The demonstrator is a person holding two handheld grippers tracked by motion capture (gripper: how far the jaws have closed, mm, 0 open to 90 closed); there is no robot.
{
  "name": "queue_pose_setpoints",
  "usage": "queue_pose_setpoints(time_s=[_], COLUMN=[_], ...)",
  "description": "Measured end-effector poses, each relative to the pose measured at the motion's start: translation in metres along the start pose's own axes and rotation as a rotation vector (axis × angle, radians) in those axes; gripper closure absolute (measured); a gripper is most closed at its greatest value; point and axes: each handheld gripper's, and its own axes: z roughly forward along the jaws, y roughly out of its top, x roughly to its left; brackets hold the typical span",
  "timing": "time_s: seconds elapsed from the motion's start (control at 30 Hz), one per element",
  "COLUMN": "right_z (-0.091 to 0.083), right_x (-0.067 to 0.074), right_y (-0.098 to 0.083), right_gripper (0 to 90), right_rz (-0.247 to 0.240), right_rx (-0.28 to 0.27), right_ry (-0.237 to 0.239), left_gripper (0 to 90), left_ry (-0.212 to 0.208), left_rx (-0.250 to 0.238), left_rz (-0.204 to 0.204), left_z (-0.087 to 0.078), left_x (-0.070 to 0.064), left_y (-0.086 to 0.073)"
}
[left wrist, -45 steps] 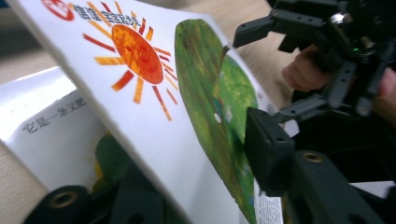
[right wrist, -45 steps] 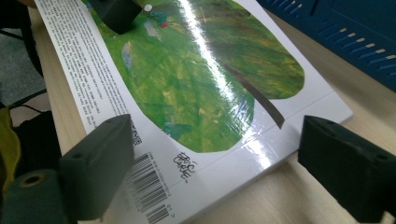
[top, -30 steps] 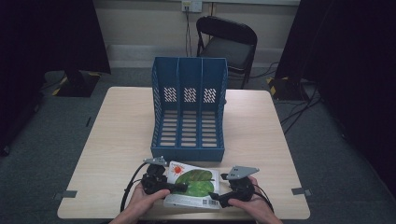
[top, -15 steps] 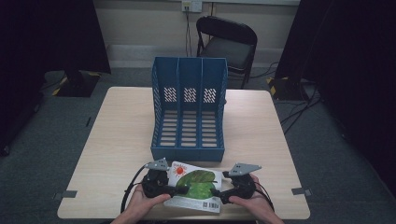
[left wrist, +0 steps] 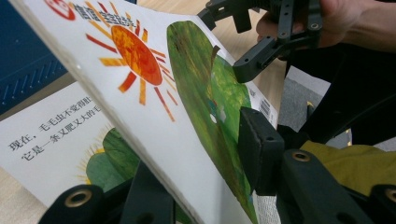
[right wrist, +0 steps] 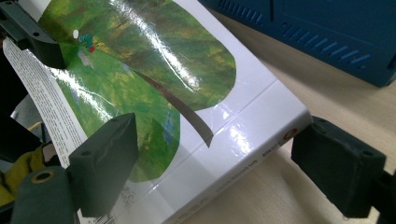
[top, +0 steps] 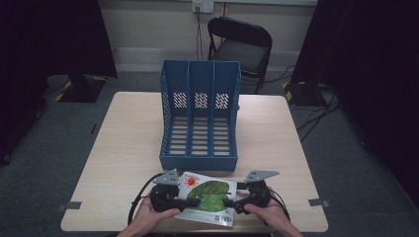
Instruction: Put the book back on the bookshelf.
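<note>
- Table: the book lies at its near edge, so a slip could send it to the floor.
- File rack: stands just beyond, open slots facing the book.
- Book: cover lifted and could flop shut or crease.
- Left gripper: jaws pinch the raised cover.
- Right gripper: jaws gape across the spine, gripping nothing.

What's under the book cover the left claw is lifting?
Under the raised cover the left gripper view shows an inside page with printed text and green leaf art. The lower part of that page is hidden behind the left claw.
</note>
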Motion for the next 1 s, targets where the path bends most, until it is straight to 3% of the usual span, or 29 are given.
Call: queue_pose_setpoints(time_s=[0.1, 0.27, 0.43, 0.7, 1.0], right_z=[-0.003, -0.010, -0.018, -0.023, -0.026], right_x=[0.002, 0.009, 0.007, 0.007, 0.006], right_y=[0.001, 0.004, 0.008, 0.010, 0.009], right_gripper=[16.8, 23.6, 34.0, 40.6, 35.3], right_rz=[-0.021, -0.072, -0.062, -0.047, -0.019], right_rx=[-0.010, -0.077, -0.134, -0.154, -0.164], right_ry=[-0.014, -0.060, -0.065, -0.055, -0.006], left_gripper=[68.1, 70.0, 71.8, 72.8, 73.5], left_ry=[-0.008, -0.024, -0.016, 0.002, 0.004], left_rx=[0.004, 0.004, -0.002, 0.007, 0.013], left_rz=[0.003, -0.005, 0.004, 0.027, 0.051], left_z=[0.000, -0.001, -0.002, -0.003, -0.003], left_x=[0.000, 0.000, 0.000, -0.002, -0.005], left_y=[0.000, 0.000, 0.001, 0.000, -0.001])
